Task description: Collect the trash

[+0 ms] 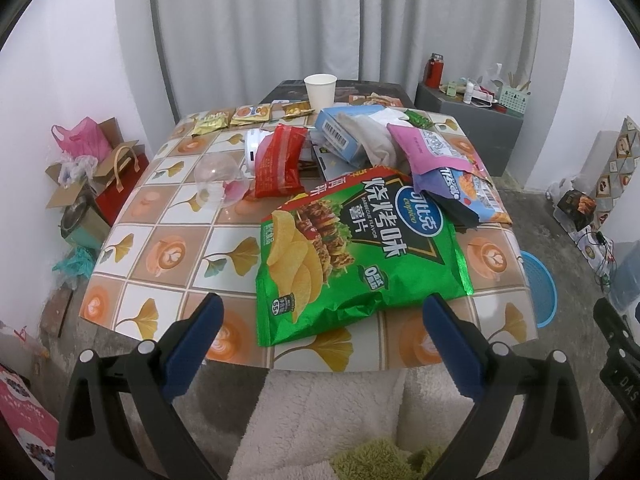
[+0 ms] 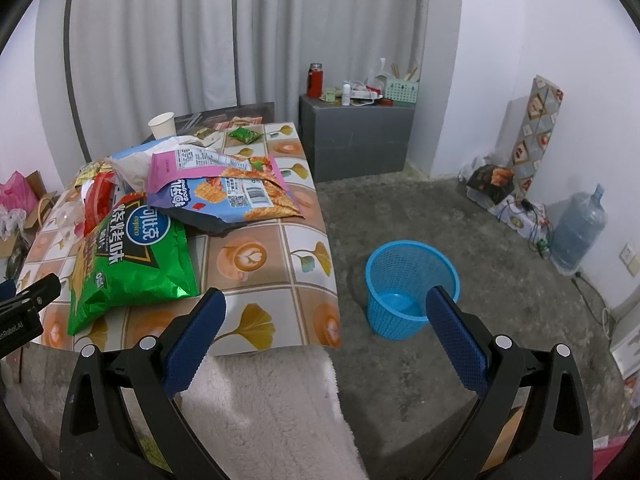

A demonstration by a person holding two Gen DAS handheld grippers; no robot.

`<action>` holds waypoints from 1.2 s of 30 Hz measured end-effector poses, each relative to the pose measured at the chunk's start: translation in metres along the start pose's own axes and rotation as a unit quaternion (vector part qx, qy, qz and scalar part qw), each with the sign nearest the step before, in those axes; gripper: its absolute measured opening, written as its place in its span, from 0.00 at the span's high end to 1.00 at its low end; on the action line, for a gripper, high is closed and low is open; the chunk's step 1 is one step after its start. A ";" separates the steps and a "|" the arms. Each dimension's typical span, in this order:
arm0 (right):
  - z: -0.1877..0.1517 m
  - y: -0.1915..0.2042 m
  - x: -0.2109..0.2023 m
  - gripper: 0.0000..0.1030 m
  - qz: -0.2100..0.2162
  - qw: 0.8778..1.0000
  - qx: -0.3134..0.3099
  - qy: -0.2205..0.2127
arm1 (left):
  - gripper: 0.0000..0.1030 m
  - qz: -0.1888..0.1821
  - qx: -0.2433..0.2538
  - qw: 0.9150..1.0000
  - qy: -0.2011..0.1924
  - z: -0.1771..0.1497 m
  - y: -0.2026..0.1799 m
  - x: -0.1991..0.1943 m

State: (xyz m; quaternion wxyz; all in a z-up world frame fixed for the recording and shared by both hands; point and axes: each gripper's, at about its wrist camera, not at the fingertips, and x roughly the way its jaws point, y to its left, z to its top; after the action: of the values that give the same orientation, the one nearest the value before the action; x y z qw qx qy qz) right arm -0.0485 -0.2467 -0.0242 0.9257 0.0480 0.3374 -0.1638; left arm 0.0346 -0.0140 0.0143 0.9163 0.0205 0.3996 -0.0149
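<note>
I see the tabletop [image 1: 168,240] with its tiled cloth, trash heaped toward its far right part; on the floor to its right stands the blue basket [image 2: 412,288]; the green chip bag [image 1: 356,256] lies nearest me, a pink-and-blue snack bag [image 2: 224,188] overlapping its far edge, a red wrapper [image 1: 280,160] beyond; my left claw [image 1: 320,316] hangs spread before the green bag; my right claw [image 2: 326,312] is spread, gripping nothing
</note>
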 end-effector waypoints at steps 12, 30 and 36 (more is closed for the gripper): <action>0.002 0.000 0.000 0.07 0.001 1.000 -0.001 0.001 | 0.05 0.000 0.000 1.000 0.001 0.001 0.001 0.001; 0.002 -0.001 -0.001 0.07 0.001 1.000 -0.001 0.001 | 0.05 -0.001 0.000 1.000 0.001 0.001 0.001 0.000; 0.003 0.000 0.003 0.07 0.005 1.000 0.004 0.003 | 0.05 -0.003 -0.001 1.000 0.002 -0.001 0.003 0.002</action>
State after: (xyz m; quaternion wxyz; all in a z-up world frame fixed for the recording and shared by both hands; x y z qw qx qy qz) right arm -0.0445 -0.2486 -0.0241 0.9254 0.0536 0.3392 -0.1602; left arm 0.0357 -0.0109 0.0122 0.9157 0.0179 0.4011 -0.0173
